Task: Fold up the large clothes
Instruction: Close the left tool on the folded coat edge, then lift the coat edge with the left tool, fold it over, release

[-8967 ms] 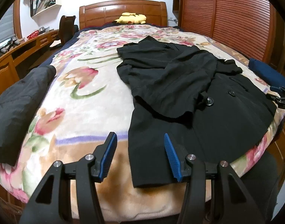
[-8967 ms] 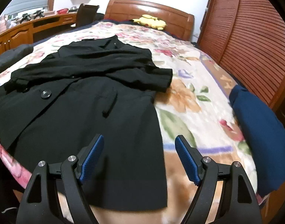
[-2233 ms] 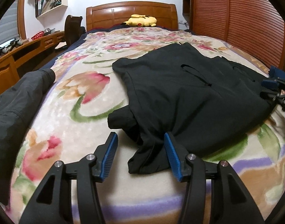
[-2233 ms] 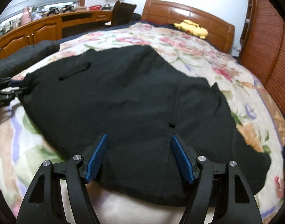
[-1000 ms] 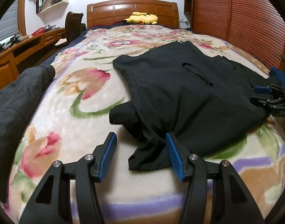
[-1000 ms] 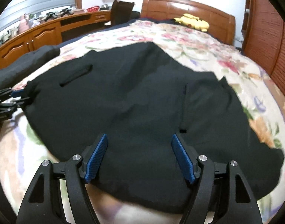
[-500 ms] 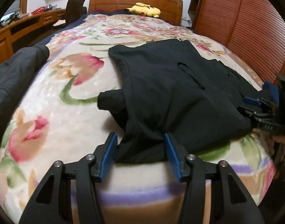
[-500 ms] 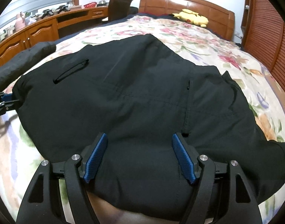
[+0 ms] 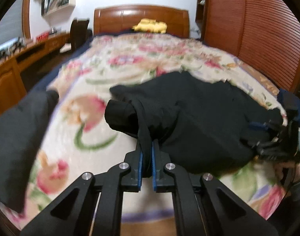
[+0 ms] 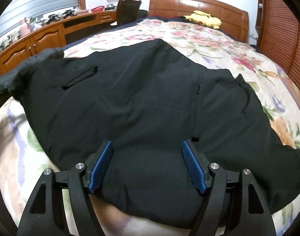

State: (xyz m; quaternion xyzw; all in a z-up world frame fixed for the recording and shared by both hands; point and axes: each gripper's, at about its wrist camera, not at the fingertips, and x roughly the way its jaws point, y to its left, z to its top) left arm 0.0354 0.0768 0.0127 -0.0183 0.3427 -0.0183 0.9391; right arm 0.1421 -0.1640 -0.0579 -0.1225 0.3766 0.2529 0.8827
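Left tongs (image 9: 146, 153) pinch black coat (image 10: 150, 102) hem; right tongs (image 10: 147, 167) gape, straddling its fabric.

The coat (image 10: 150, 102) is plain black. The bedspread (image 9: 130, 63) is cream with pink, red and green flowers. Both claws are black with blue pads (image 10: 193, 167). The headboard (image 10: 199, 5) is reddish-brown wood, the plush toy (image 10: 205, 20) yellow.

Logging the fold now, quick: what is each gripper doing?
Left gripper: shut on the black coat's edge.
Right gripper: open, coat between its fingers.
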